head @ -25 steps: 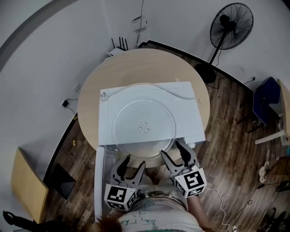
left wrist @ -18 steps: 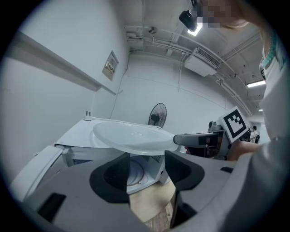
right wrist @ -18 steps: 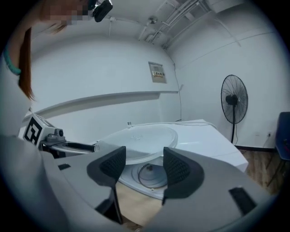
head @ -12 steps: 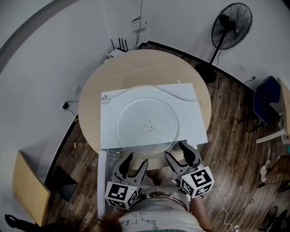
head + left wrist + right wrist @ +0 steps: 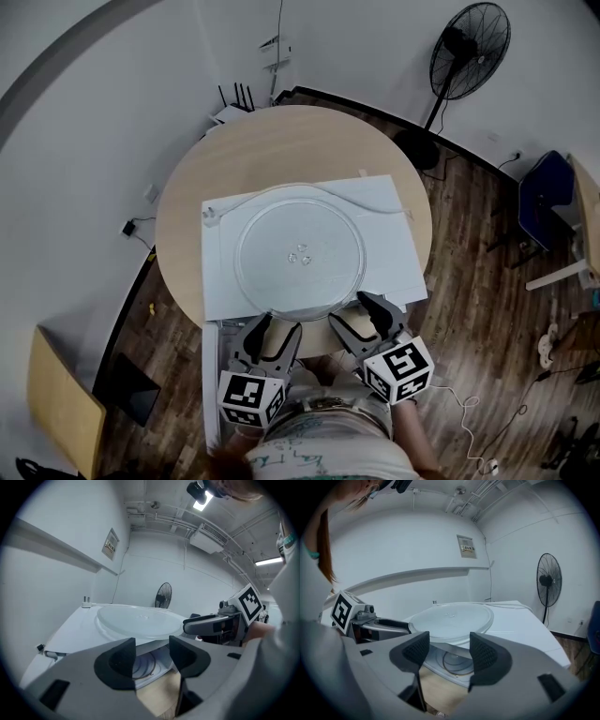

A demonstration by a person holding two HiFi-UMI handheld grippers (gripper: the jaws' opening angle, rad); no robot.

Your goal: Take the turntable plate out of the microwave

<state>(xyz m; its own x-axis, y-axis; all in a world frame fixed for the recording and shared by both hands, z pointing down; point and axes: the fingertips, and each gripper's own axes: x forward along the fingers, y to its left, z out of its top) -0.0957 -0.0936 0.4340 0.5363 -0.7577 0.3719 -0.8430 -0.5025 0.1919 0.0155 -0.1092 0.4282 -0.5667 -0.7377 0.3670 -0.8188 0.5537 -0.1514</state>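
Observation:
The clear glass turntable plate (image 5: 300, 258) lies flat on top of the white microwave (image 5: 394, 220); its near rim juts over the front edge. It also shows as the plate (image 5: 140, 620) and the plate (image 5: 452, 618) in the two gripper views. My left gripper (image 5: 277, 328) sits just short of the plate's near rim. Its jaws are closing with nothing between them. My right gripper (image 5: 354, 309) is open and empty beside the rim's right part. Under the plate, the roller ring (image 5: 457, 660) lies in the open cavity.
The microwave stands on a round wooden table (image 5: 281, 141), and its door (image 5: 213, 375) hangs open at my left. A white power cord (image 5: 356, 192) trails over the microwave's top behind the plate. A standing fan (image 5: 469, 42) and a blue chair (image 5: 539, 202) are at the right.
My left gripper has edged a little towards the microwave's front. The plate has stayed on top of the microwave, and the right gripper has hardly moved.

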